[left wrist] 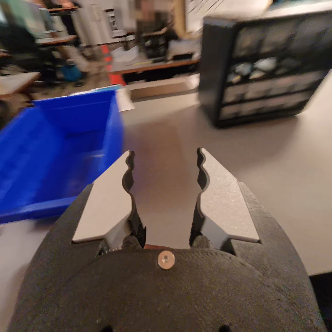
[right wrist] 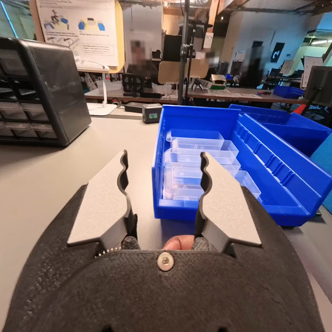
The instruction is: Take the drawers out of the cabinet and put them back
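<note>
On the left, the left gripper [left wrist: 165, 152] hovers over bare tabletop [left wrist: 233, 161] with its jaws spread and nothing between them. An empty-looking blue bin [left wrist: 62, 143] sits just to its left, and the black cabinet [left wrist: 260, 71] stands farther off to its right. That view is smeared by motion blur, so the cabinet's front reads only roughly: the lower rows seem to carry pale drawer fronts, while several slots higher up look dark (whether those are empty bays cannot be told from here).

Moving right, the right wrist view shows the same cabinet [right wrist: 45, 89] at its left edge, its lower rows filled with translucent drawers. The right gripper [right wrist: 164, 154] is likewise released and holds nothing; its right finger merely overlaps the view of a second blue bin [right wrist: 197, 115] on the tabletop. Inside that bin lie several clear plastic drawers [right wrist: 195, 145], stacked loosely side by side, well apart from the cabinet. A further blue bin [right wrist: 296, 129] lies just beyond it to the right.

Judging by this layout, the removal half of the task is at least partly done: a batch of drawers is out and parked in the bin. Other drawers are in their slots in the cabinet. None of the binned drawers is in hand, so putting them back is still ahead.
</note>
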A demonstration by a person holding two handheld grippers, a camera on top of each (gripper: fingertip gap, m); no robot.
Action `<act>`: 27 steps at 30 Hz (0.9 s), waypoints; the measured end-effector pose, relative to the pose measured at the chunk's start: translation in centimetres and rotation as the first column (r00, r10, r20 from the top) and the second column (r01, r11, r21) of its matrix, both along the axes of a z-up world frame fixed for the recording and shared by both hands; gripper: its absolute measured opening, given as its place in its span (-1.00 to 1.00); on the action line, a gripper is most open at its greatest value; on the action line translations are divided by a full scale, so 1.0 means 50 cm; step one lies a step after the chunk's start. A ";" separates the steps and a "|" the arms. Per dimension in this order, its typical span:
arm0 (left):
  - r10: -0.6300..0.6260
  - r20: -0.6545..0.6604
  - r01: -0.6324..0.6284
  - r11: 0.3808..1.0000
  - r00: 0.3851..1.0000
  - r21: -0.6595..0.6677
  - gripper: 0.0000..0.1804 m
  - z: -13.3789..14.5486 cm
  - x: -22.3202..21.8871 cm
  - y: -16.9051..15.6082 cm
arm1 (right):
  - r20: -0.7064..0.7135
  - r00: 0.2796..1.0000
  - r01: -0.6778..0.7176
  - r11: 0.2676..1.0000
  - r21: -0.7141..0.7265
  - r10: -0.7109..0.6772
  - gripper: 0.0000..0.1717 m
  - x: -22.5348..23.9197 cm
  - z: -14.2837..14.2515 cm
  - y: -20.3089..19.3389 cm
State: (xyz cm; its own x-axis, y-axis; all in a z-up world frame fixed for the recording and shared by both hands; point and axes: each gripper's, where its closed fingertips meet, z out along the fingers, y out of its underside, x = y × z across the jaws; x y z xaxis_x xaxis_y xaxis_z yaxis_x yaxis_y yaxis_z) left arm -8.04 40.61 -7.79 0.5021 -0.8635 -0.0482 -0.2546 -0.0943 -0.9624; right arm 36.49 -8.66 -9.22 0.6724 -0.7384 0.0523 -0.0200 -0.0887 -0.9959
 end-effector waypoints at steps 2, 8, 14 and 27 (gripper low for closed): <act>0.141 -0.127 -0.130 0.987 0.982 0.094 -0.14 -0.013 -0.061 0.054 | -0.009 1.000 0.009 1.000 -0.023 -0.009 0.01 0.009 -0.009 -0.004; 0.277 -0.234 -0.263 0.961 0.932 0.090 -0.08 -0.084 -0.125 0.142 | 0.008 0.996 0.088 0.978 -0.191 -0.088 0.05 0.042 -0.040 -0.002; 0.261 -0.245 -0.258 0.965 0.934 0.047 -0.19 -0.135 -0.084 0.207 | -0.070 0.991 0.094 0.970 -0.222 -0.112 -0.02 0.057 -0.070 0.021; 0.194 -0.243 -0.182 0.981 0.951 0.071 -0.96 -0.157 -0.045 0.196 | -0.024 0.995 0.086 0.965 -0.248 -0.095 -0.92 0.046 -0.091 0.032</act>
